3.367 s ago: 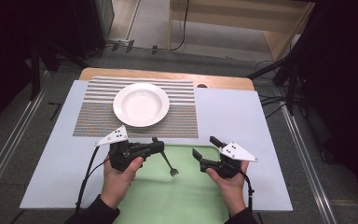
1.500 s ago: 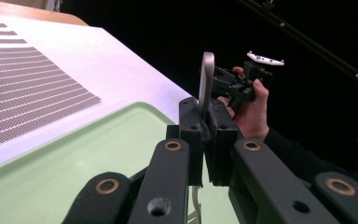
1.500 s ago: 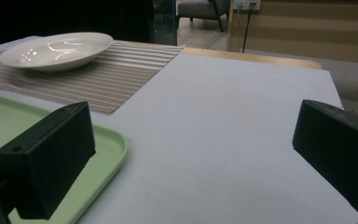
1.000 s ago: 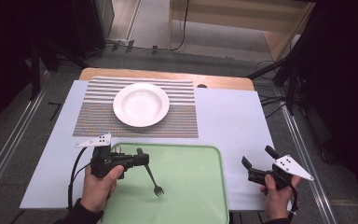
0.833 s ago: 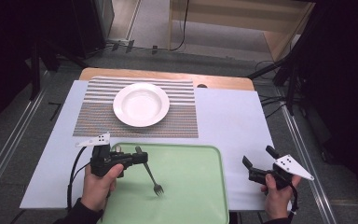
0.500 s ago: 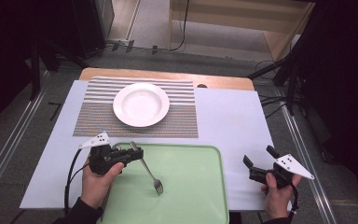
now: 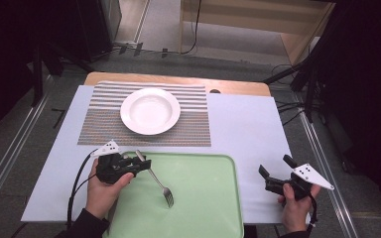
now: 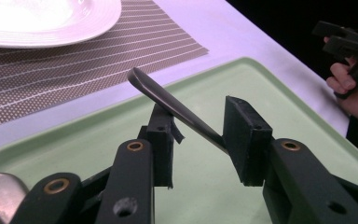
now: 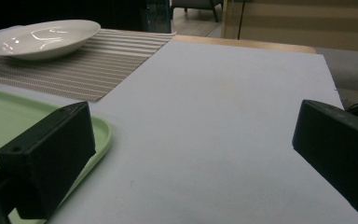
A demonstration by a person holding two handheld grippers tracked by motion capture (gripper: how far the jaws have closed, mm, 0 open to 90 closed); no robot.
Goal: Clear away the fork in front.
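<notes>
Both claws point(image 7: 138, 159) point(image 7: 274, 173) agape

- A staged recording room or lab is suggested, not a home.
- A worktop point(image 7: 248, 124) covered in pale sheeting is flanked by floor rails point(image 7: 10, 148).
- Dark stands point(image 7: 317, 64) and cables point(image 7: 196, 29) (trailing over the grey floor) are seen behind.

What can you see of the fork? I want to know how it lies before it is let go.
The fork looks like plain shiny metal, slim, with a curved handle end. In the high view it lies slantwise on the green tray, tines toward the person. In the left gripper view its handle rises between the jaws of the left tool, which have just been opening; it leans on one pad, and whether the other pad still touches it I cannot tell.
</notes>
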